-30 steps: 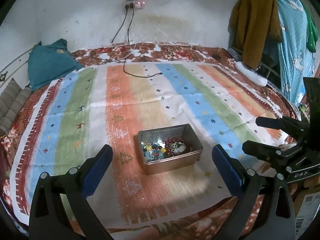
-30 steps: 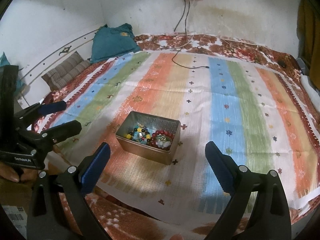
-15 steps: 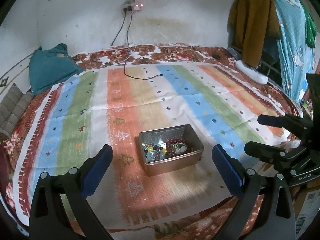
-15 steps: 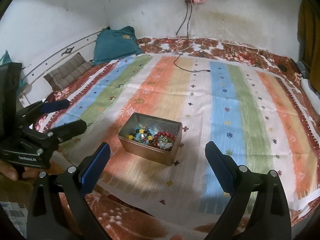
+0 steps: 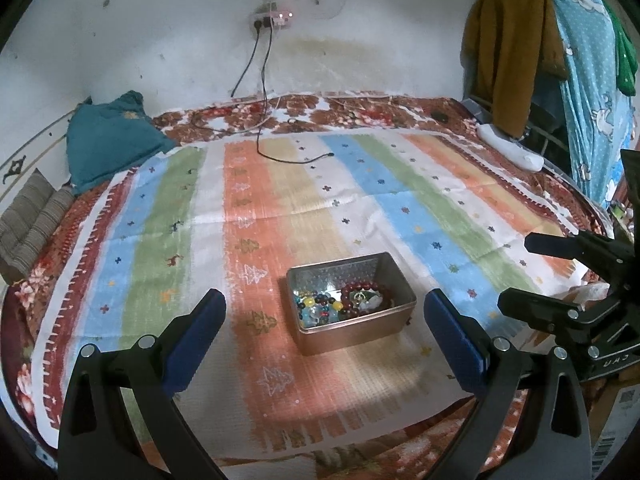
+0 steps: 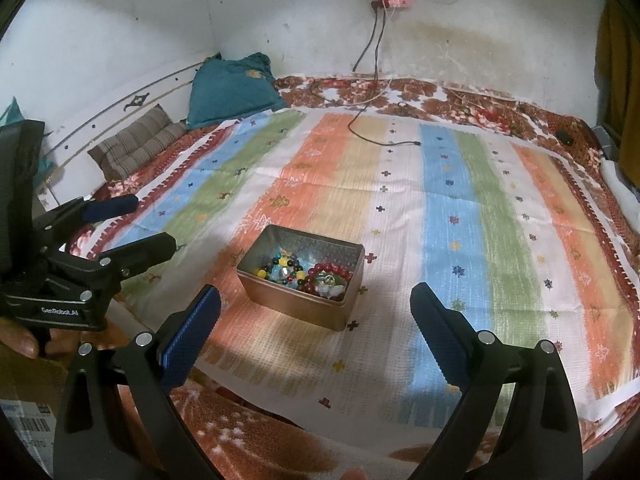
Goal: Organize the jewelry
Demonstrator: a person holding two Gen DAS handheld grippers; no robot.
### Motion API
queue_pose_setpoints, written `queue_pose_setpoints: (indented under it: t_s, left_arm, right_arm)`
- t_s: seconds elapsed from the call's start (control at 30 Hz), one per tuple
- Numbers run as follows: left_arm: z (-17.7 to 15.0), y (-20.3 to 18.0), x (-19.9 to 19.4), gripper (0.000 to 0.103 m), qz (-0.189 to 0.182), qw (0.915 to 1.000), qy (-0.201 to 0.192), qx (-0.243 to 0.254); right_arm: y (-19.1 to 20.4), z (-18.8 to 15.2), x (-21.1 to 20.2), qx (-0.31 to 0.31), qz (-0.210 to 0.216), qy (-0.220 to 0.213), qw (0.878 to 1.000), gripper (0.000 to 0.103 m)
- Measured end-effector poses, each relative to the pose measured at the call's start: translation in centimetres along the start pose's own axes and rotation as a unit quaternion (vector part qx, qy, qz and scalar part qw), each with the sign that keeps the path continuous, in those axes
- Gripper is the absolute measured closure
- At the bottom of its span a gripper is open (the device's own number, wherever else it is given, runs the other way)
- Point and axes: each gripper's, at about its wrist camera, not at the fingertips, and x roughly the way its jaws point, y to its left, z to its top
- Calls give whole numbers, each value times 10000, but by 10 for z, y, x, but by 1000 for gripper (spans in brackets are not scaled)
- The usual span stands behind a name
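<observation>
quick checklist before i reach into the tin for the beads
1. Left gripper open and holding nothing: ok.
2. Right gripper open and holding nothing: ok.
3. Tin lid off, upright on the striped cloth: ok.
4. Red bracelet and mixed beads visible from above: ok.
5. Strands free of each other: cannot tell, they lie piled together.
6. Spot to sort jewelry into: not ok, only bare cloth shows around the tin.
</observation>
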Motion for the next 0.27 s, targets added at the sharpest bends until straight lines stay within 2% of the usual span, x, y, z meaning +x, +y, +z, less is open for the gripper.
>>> queue_pose_setpoints:
  t_s: [0.27]
  left_arm:
    - [0,0,-2,6,7,10000,-37,13]
  right_arm:
    - [-1,-1,-2,-12,9,13,10000,7]
